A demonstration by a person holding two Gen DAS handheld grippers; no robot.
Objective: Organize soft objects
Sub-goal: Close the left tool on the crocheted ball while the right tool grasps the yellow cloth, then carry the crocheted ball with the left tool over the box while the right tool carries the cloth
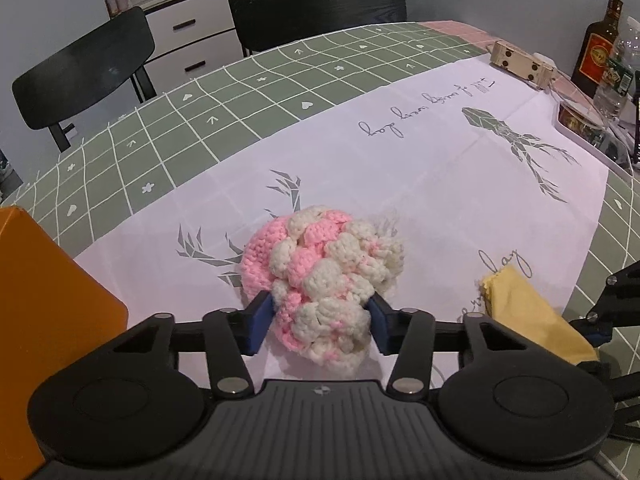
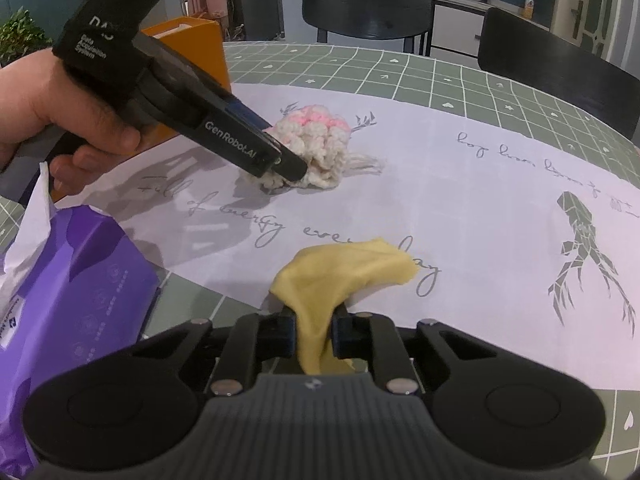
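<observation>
A pink and cream crocheted piece (image 1: pixel 324 276) lies bunched on the white printed cloth (image 1: pixel 440 184). My left gripper (image 1: pixel 322 318) is shut on its near end, the blue pads pressing into the yarn from both sides. In the right wrist view the same crocheted piece (image 2: pixel 320 136) sits mid-table with the left gripper (image 2: pixel 286 168) on it, held by a person's hand (image 2: pixel 52 116). A yellow cloth (image 2: pixel 344 272) is pinched between the pads of my right gripper (image 2: pixel 314 334), which is shut on it. That yellow cloth (image 1: pixel 524 308) also shows at the lower right of the left wrist view.
An orange box (image 1: pixel 36 320) stands at the left, a purple tissue pack (image 2: pixel 68 304) near the table's front edge. A brown bottle (image 1: pixel 600 48), a plastic bottle (image 1: pixel 618 76) and a wooden box (image 1: pixel 520 64) sit at the far right. Two black chairs (image 1: pixel 316 4) stand behind the green checked tablecloth (image 1: pixel 240 92).
</observation>
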